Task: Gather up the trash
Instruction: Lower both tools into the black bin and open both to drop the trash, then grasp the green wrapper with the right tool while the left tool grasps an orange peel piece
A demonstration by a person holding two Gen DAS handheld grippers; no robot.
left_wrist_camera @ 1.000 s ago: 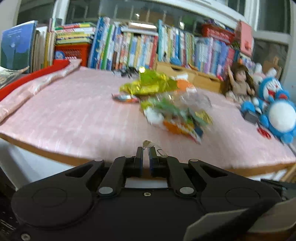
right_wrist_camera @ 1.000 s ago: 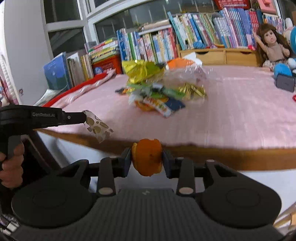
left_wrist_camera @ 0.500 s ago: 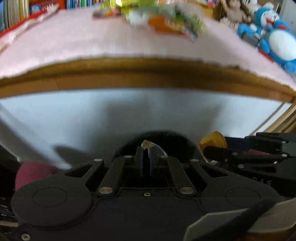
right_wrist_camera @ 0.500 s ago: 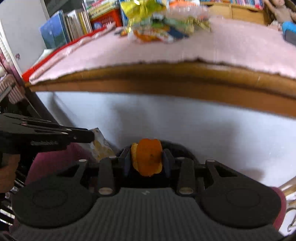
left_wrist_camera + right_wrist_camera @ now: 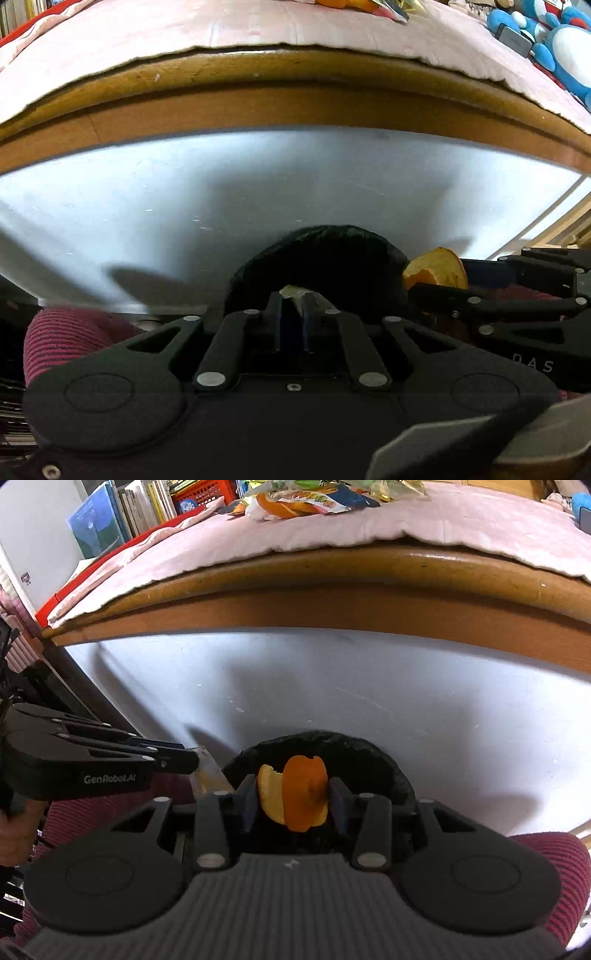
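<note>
- A black bin bag sits low down, right against the white panel under the brown edge of the surface.
- Both grippers point down at the bag's open mouth, side by side.
- The right gripper has orange peel between its two fingers. Its jaws have just been opening, and there is now a small gap by the right finger, so the peel sits loose.
- The left gripper has its fingers almost pressed together. A pale scrap of wrapper pokes out at the tips. Its jaws have just opened a tiny bit.
- More trash, a pile of snack wrappers, lies far back on the pink cloth.
- Books stand behind the pile, and blue plush toys sit at the far right.
- Dark red striped cloth shows low on both sides of the bag.
- One second ago both grippers were up high, looking across the top of the surface. Now they are lower, and the white panel fills most of each view.
</note>
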